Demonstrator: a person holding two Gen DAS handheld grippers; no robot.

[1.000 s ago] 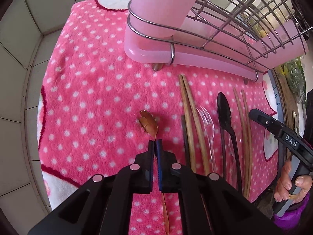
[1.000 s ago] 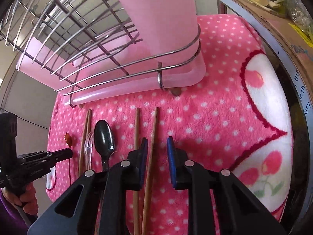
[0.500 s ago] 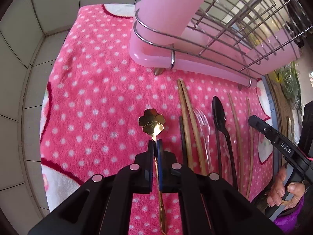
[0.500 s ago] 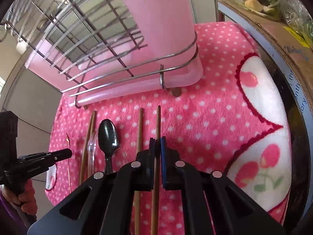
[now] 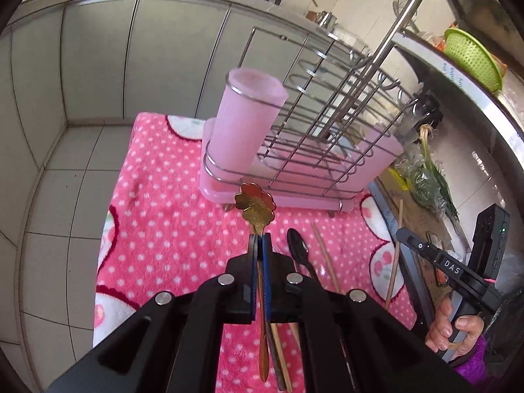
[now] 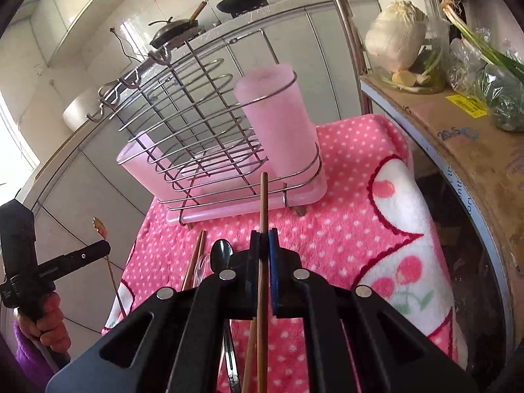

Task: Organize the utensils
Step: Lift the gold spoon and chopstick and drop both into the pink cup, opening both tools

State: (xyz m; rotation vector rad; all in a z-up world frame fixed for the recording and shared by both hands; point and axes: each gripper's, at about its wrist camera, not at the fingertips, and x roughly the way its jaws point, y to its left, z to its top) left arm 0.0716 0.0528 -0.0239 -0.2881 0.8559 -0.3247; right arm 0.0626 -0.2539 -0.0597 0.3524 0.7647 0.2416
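Observation:
My left gripper [image 5: 260, 242] is shut on the handle of a gold spoon [image 5: 254, 203] with a flower-shaped bowl, held up off the pink dotted towel [image 5: 170, 229]. The spoon's bowl hangs in front of the rack's base. My right gripper [image 6: 263, 239] is shut on a brown chopstick [image 6: 263, 203] that points up toward the pink cup [image 6: 278, 121] in the wire rack [image 6: 196, 124]. On the towel lie a black spoon [image 6: 222, 255], a pair of chopsticks [image 6: 196, 255], a clear plastic fork [image 6: 201, 265] and a single chopstick [image 5: 322, 252].
The rack holds a second pink cup [image 6: 144, 163] at its other end. A cardboard box [image 6: 458, 137] with vegetables borders the towel on the right. Tiled floor [image 5: 65, 196] and grey cabinet doors [image 5: 98, 49] lie to the left and behind.
The right gripper closed on the chopstick. Both grippers then rose from the towel, lifting the gold spoon and the chopstick, and tilted up toward the rack.

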